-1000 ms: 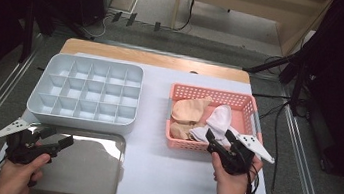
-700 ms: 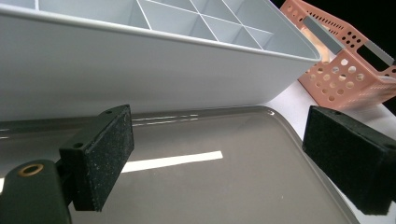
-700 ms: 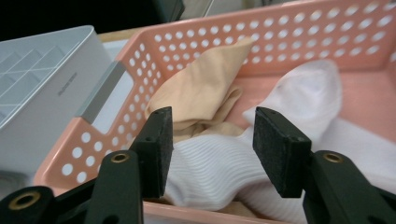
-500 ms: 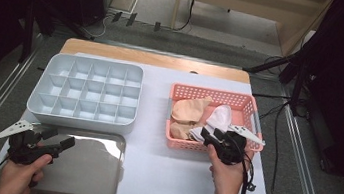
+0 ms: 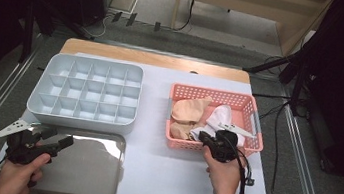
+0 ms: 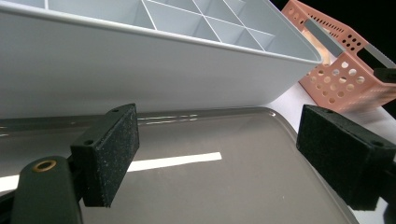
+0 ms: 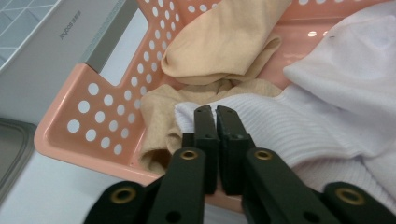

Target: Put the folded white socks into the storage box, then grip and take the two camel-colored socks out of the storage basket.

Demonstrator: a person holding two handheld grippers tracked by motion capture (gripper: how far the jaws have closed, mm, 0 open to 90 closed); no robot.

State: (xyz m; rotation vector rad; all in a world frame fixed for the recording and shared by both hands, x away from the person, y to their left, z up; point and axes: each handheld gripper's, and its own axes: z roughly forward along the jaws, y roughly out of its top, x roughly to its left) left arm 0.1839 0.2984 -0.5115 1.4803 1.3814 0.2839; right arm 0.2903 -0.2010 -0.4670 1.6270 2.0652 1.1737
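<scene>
White ribbed sock (image 7: 299, 135), knit in fine ridges, soft and bunched, lying in the pink perforated basket (image 7: 93, 121) at the right side of the white table (image 5: 150, 170). Rests partly on top of a beige sock (image 7: 224, 42), which lies folded toward the basket's far left corner, with a second fold of beige cloth showing under the white cuff near the front wall. Seen from the high view as a pale heap (image 5: 220, 118) beside the beige one (image 5: 189, 110).

Right gripper (image 7: 215, 113) held over the basket's front rim, tips resting at the cuff edge of the white sock. Jaws drawn together, pads all but meeting, with just a thin slit between them; cannot tell whether any of the ribbed fabric is pinched in that slit. Cuff touching the tips on both sides, the sock's body spreading away to the right of the jaws in the right gripper view. Same tool visible from above (image 5: 212, 138) at the basket's near edge.

Left gripper (image 6: 219, 154) hovering low over the shiny metal tray (image 6: 196, 186) at the table's near left, jaws spread wide with nothing between the pads. Grey compartment organizer (image 6: 140, 70) just beyond the tray, well apart from the basket
</scene>
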